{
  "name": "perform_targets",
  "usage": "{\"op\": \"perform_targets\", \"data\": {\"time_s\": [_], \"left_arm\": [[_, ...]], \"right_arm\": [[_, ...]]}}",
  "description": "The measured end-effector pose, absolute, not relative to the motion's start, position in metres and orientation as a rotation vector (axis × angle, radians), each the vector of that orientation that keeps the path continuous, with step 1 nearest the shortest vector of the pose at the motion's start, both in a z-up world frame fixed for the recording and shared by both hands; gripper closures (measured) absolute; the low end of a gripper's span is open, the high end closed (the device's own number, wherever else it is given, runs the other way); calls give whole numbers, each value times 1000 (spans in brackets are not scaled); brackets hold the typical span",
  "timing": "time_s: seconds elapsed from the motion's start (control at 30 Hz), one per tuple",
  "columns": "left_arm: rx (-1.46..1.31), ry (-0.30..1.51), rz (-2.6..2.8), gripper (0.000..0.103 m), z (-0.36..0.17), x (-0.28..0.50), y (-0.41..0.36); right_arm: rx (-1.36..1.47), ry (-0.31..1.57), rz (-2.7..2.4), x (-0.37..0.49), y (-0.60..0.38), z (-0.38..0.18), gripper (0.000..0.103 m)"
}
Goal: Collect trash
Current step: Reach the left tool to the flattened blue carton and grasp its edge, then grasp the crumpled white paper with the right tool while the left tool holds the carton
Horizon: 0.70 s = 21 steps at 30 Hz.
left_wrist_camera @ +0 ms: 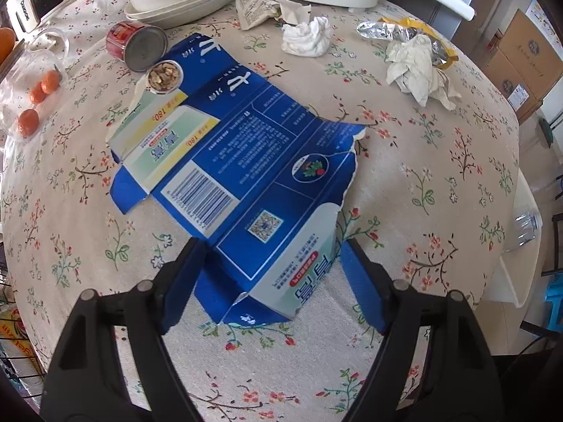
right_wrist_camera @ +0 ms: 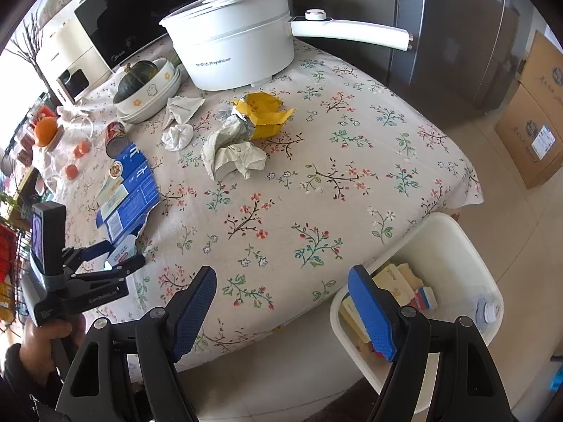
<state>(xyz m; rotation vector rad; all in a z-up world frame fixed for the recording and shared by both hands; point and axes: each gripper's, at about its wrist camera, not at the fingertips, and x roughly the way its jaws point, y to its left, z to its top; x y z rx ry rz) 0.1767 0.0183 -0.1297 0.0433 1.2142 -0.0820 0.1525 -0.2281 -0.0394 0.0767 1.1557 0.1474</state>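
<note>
The left gripper (left_wrist_camera: 271, 281) has its fingers (left_wrist_camera: 183, 281) spread wide on either side of the near end of a flattened blue carton (left_wrist_camera: 239, 147). The carton lies printed side up on the flower-patterned counter (left_wrist_camera: 422, 183), and the near flap sits between the pads without being pinched; whether either pad touches it I cannot tell. The right gripper (right_wrist_camera: 281, 311) hangs past the counter's near edge, its blue-padded fingers (right_wrist_camera: 195, 311) wide apart and empty, one over the cloth, the other over a white trash bin (right_wrist_camera: 454, 242) beside the counter that has packaging in it.

Further back on the cloth lie a crumpled white tissue (left_wrist_camera: 306, 35), a wad of greyish paper (left_wrist_camera: 415, 66) against a foil-lined yellow wrapper (right_wrist_camera: 264, 116), and a torn printed packet (left_wrist_camera: 260, 8). A tipped-over red tin can (left_wrist_camera: 139, 44) touches the carton's far corner. Behind stand a white Royalstar electric pot (right_wrist_camera: 239, 45), stacked dishes holding a dark squash (right_wrist_camera: 137, 77), and small oranges (left_wrist_camera: 35, 100) at the left.
</note>
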Motion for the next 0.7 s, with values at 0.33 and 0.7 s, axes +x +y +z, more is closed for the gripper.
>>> {"op": "perform_targets", "data": {"time_s": [0.33, 0.7], "left_arm": [[9, 1196, -64, 76, -123, 171, 36], [-82, 1039, -120, 97, -65, 148, 45]], "right_arm": [[60, 1162, 143, 153, -228, -40, 24], [68, 1158, 122, 153, -231, -43, 24]]}}
